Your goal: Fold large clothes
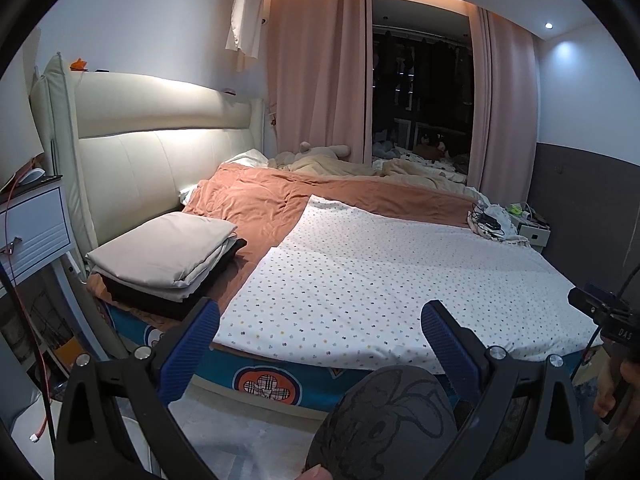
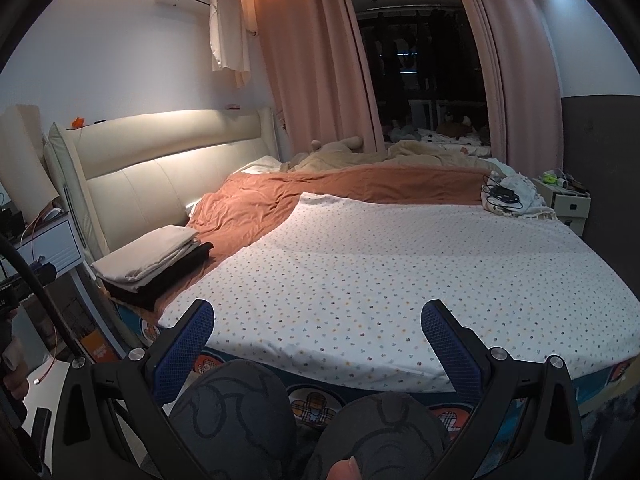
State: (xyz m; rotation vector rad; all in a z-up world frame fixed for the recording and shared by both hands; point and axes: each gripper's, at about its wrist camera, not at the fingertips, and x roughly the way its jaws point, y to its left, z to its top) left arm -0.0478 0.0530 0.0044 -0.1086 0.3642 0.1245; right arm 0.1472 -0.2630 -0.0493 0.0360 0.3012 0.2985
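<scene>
Room: bedroom, bed point(image 2: 280, 364) with cream headboard point(image 2: 168, 168)
Dotted sheet point(image 2: 400, 272): flat, long axis across the bed
Left gripper point(image 1: 320, 324): wide apart, empty
Right gripper point(image 2: 318, 320): wide apart, empty

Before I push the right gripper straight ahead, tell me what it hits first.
Most likely the near edge of the dotted white sheet spread on the bed. The open right gripper points at it with nothing between, though depth is hard to judge.
</scene>
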